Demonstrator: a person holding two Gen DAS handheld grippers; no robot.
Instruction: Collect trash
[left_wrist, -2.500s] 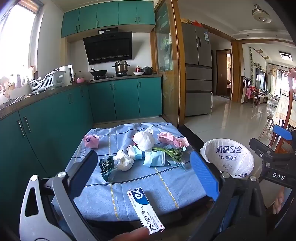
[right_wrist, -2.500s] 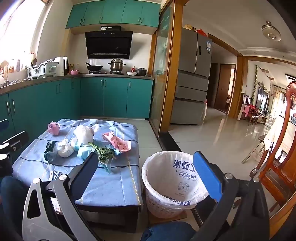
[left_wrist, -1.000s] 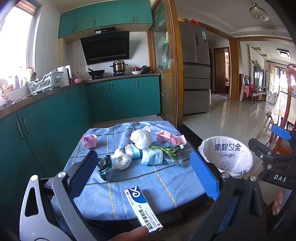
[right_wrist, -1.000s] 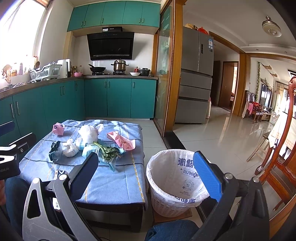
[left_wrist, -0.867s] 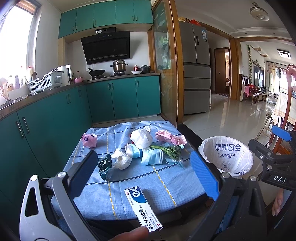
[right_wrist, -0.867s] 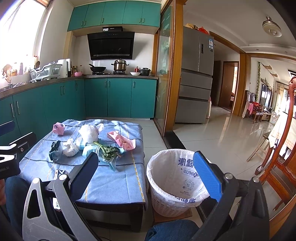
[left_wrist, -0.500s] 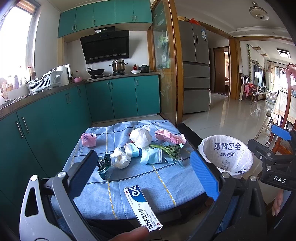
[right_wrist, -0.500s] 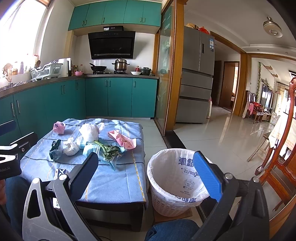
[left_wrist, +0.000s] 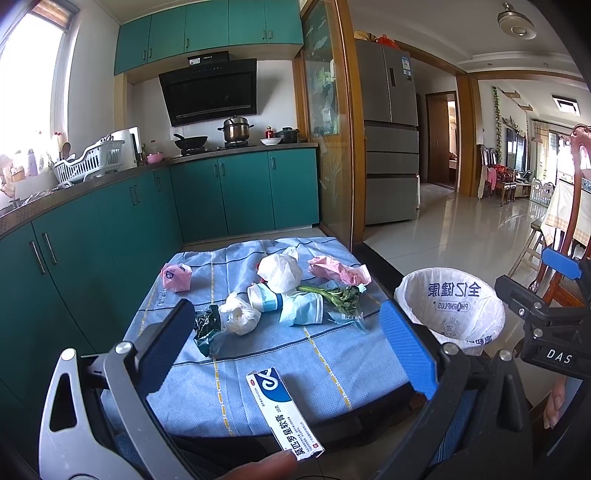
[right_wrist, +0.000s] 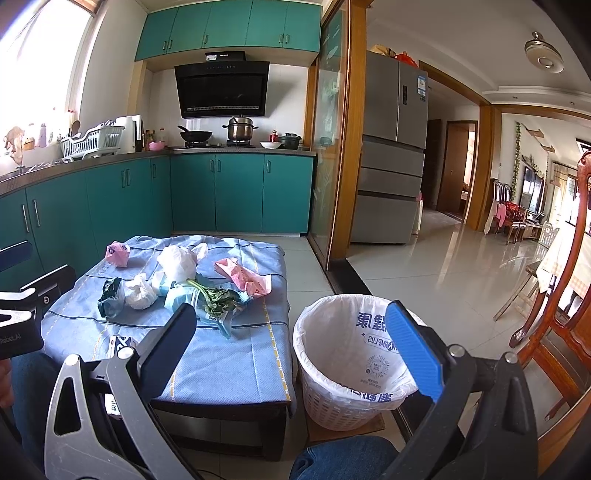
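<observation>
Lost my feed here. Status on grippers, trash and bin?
Left gripper and right gripper open, empty. Trash untouched on table. Bin beside table, nothing blocking.

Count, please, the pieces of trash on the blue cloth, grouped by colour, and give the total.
Pink crumpled wrappers: 2
White plastic bags, bunched: 2
Light blue paper cup and wrapper: 2
Green leafy stalk: 1
Dark green foil packet: 1
White-and-blue ointment box: 1
Total: 9
</observation>
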